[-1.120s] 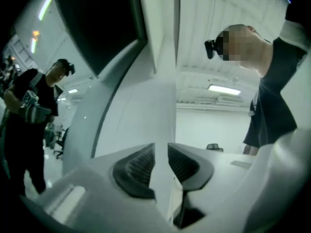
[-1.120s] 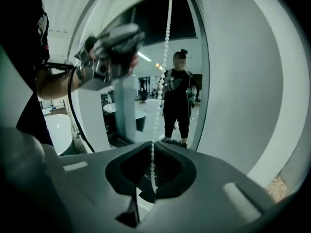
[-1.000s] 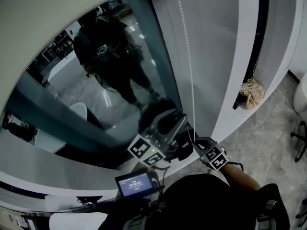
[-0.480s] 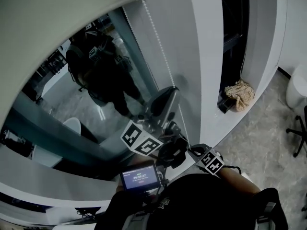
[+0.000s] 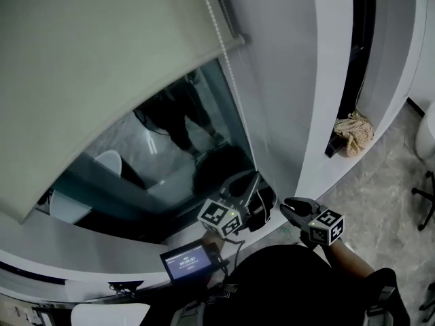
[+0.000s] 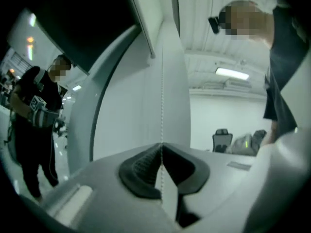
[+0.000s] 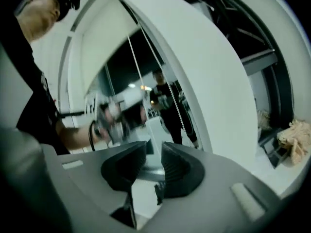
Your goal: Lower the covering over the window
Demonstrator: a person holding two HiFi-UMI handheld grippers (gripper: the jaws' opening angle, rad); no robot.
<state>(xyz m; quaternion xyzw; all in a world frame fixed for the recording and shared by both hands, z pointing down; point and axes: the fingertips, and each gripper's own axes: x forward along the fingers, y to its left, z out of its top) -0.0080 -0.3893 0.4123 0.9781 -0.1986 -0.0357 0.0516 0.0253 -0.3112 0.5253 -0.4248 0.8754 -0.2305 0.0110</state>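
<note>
A pale roller blind [image 5: 102, 66] hangs over the upper part of the dark window glass [image 5: 163, 161]. Its white bead chain [image 5: 231, 94] runs down beside the frame to my left gripper [image 5: 250, 190], low at the sill. In the left gripper view the pads are shut on the bead chain [image 6: 161, 81], which drops straight into my left gripper [image 6: 161, 147]. To the right of the chain my right gripper [image 5: 291, 208] is open; its jaws have just been opening, with nothing between them. The right gripper view shows the bead chain [image 7: 174, 103] beyond my right gripper [image 7: 154, 152].
A wide white pillar [image 5: 285, 80] stands right of the window. A crumpled beige cloth [image 5: 355, 133] lies on a ledge behind it. An office chair [image 5: 425, 190] is at the right edge. A small lit screen [image 5: 187, 261] sits near my chest.
The blind's bottom edge has come down much further over the glass. My right gripper let go of the chain and moved right. My left gripper rose, closed on the chain, then came down.
</note>
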